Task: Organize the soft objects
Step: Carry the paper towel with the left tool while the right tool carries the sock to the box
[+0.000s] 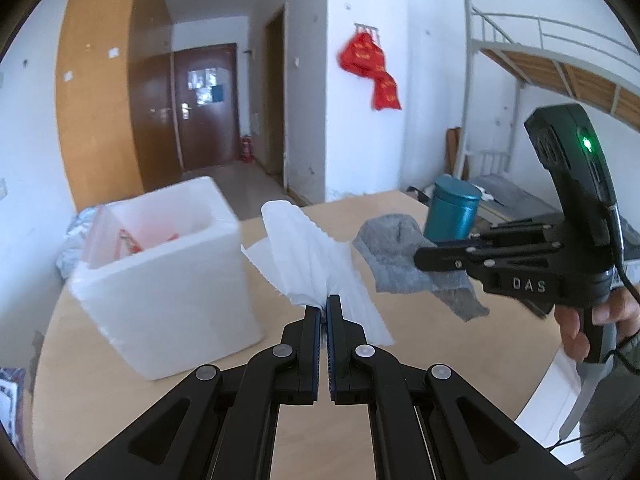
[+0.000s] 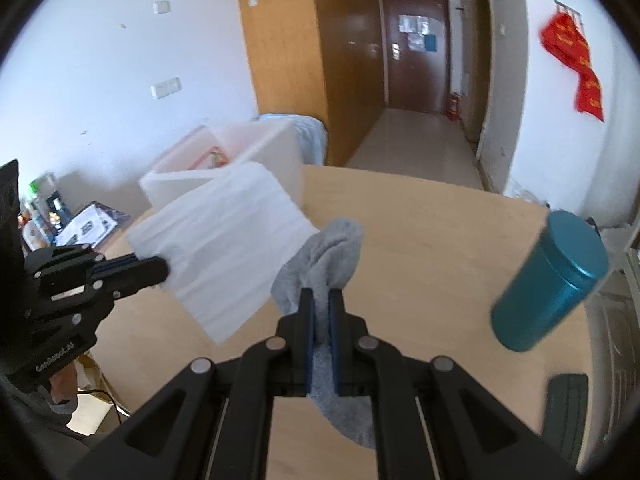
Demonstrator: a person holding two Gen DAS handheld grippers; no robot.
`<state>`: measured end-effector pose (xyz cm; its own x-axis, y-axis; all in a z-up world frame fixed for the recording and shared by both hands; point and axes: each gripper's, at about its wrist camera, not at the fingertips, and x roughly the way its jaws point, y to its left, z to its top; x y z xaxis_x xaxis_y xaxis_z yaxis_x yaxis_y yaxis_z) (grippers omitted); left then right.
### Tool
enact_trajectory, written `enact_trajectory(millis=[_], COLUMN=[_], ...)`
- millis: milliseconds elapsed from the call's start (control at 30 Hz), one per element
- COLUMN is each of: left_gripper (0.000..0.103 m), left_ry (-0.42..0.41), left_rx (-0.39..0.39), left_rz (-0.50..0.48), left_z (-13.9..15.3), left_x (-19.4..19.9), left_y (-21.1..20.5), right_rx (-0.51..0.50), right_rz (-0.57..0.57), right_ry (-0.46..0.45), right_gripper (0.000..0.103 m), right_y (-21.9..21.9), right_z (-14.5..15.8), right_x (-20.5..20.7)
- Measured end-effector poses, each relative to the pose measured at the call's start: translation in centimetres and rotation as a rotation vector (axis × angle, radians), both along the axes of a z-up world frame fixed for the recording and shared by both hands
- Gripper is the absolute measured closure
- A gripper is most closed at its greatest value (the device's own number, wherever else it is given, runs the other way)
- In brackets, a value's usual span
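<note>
Jaws clenched on both: left gripper (image 1: 324, 308) pinching white foam sheet (image 1: 316, 256) at its lower edge, right gripper (image 2: 320, 300) clamped on grey sock (image 2: 324, 256) mid-body. Both held up above bench (image 1: 420, 344), beside white foam box (image 1: 168, 280). Sheet: light, floppy, likely tears; pinch edge. Sock: soft, limp, grippy; bunch middle. Teal tin (image 2: 552, 280) standing apart.

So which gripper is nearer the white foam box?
Left. The left gripper, shut on white paper, hangs just beside the box; the right gripper, holding the grey sock, is farther off.
</note>
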<state>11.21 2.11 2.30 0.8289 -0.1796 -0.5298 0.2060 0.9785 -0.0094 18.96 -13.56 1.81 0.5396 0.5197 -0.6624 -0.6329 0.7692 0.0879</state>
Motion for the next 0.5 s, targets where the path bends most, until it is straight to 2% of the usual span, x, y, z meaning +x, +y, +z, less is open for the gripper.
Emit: enact_trajectory(millis=[500], left_gripper=[0.100], left_ry=[-0.115], left_rx=[-0.012], left_rz=[0.179], left_z=[4.0], left_x=[-4.7], left_y=[5.3], right_rx=[0.081], right_rz=[0.134], right_ry=[-0.101], right_gripper=[0.094], right_y=[4.8], right_z=[4.7], right_x=[-1.0])
